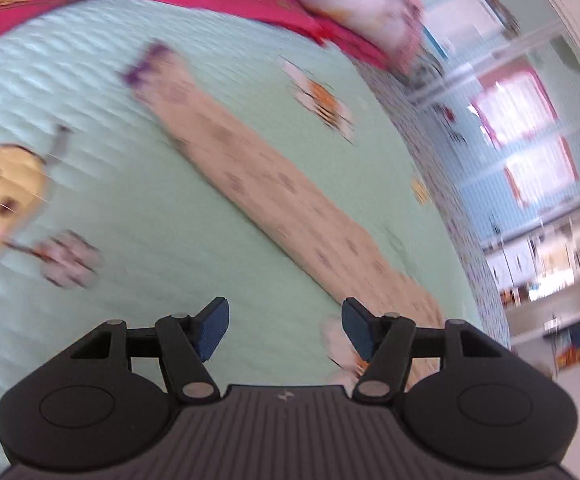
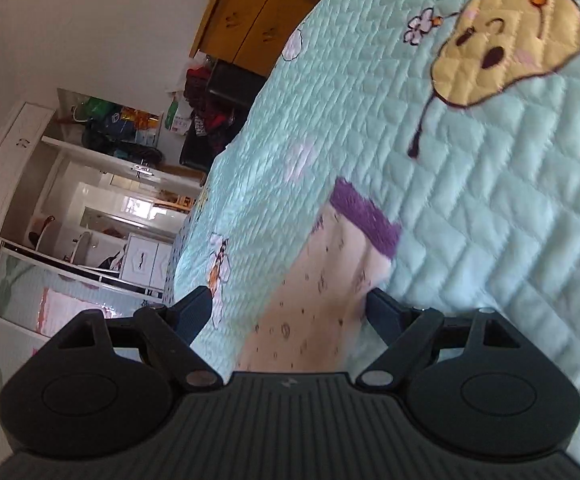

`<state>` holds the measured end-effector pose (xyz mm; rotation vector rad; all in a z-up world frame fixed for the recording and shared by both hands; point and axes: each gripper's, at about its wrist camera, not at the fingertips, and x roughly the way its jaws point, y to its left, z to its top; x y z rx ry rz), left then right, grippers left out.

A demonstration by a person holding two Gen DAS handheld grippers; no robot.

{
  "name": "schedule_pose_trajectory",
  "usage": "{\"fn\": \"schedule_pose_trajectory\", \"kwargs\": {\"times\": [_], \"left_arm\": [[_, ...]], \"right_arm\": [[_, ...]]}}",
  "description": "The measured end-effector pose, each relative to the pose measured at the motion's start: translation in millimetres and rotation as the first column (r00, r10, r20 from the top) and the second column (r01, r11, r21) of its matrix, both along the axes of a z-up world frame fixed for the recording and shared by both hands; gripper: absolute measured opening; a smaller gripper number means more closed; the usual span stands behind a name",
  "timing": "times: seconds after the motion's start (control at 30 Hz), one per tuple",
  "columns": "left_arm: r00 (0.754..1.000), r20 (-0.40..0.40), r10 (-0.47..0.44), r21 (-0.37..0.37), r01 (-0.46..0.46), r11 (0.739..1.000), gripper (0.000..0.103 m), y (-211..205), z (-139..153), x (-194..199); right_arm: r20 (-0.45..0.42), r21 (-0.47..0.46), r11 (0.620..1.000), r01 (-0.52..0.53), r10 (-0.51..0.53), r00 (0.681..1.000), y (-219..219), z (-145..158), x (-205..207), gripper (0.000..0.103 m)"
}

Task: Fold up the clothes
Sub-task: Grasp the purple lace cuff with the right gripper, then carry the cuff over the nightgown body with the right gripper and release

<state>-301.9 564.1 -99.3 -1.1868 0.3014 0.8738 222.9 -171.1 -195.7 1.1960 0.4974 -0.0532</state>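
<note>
One garment lies on the mint quilt (image 2: 470,240): a long, narrow strip of pale printed cloth (image 1: 273,196) with a purple cuff (image 2: 366,216) at its far end (trousers doubled lengthwise, I'd guess, though the left view is smeared by motion blur). It runs ahead of the left claw (image 1: 285,326) and off to its right; the right claw (image 2: 287,312) hangs directly over the cuffed end, the cloth passing beneath its gap.

Both claws stand spread wide, holding nothing.

The cloth looks soft, light and limp, likely to sag and slide on the quilted cover. Best taken by the edge, at the cuff or a corner.

Count: one garment, one cuff showing, two claws.
</note>
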Motion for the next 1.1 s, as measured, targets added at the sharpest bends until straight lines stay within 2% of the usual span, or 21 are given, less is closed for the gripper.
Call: {"fn": "schedule_pose_trajectory", "kwargs": {"times": [0.03, 0.07, 0.1, 0.13, 0.27, 0.43, 0.67, 0.8, 0.93, 1.1], "left_arm": [[1.000, 0.002, -0.022, 0.007, 0.022, 1.000, 0.065, -2.9, 2.4, 9.7], [0.999, 0.000, -0.044, 0.015, 0.044, 0.999, 0.065, -6.1, 4.3, 17.8], [0.998, -0.002, -0.065, 0.023, 0.065, 0.998, 0.065, -9.3, 6.1, 25.9], [0.996, -0.009, -0.087, 0.037, 0.088, 0.995, 0.065, -14.6, 8.6, 31.2], [0.987, -0.034, -0.156, 0.082, 0.159, 0.984, 0.065, -30.1, 12.6, 42.1], [0.981, -0.031, -0.189, 0.050, 0.190, 0.980, 0.065, -43.0, 1.0, 47.7], [0.981, -0.035, -0.190, 0.021, 0.191, 0.981, 0.065, -52.9, -3.7, 35.8], [0.984, -0.024, -0.177, 0.008, 0.177, 0.984, 0.065, -51.4, -8.1, 27.7], [0.982, 0.001, -0.191, -0.010, 0.191, 0.981, 0.065, -55.3, -13.3, 26.5], [0.981, 0.037, -0.192, -0.037, 0.193, 0.980, 0.065, -54.3, -23.3, 16.8]], "right_arm": [[-0.005, -0.030, 0.999, -0.012, 0.012, 1.000, -0.8, 1.2, 8.7, 0.082], [-0.009, -0.066, 0.998, -0.019, 0.019, 1.000, -1.3, 3.2, 13.8, 0.065], [-0.015, -0.094, 0.995, -0.030, 0.029, 0.999, -2.7, 4.5, 18.0, 0.023], [-0.018, -0.099, 0.994, -0.042, 0.041, 0.999, -6.5, 4.5, 19.0, 0.000], [0.039, -0.167, 0.986, -0.003, 0.009, 0.999, -37.0, 14.4, 3.4, 0.003], [0.046, -0.218, 0.974, -0.066, 0.078, 0.996, -49.5, 26.4, 4.7, 0.003], [0.115, -0.301, 0.947, -0.108, 0.149, 0.982, -11.6, 74.3, 13.9, 0.003], [0.122, -0.305, 0.941, -0.144, 0.189, 0.974, -0.8, 92.5, 19.6, 0.003], [0.152, -0.384, 0.901, -0.202, 0.278, 0.949, 43.1, 121.5, 17.2, 0.003], [0.234, -0.527, 0.796, -0.298, 0.473, 0.850, 163.8, 169.1, 0.5, 0.003]]}}
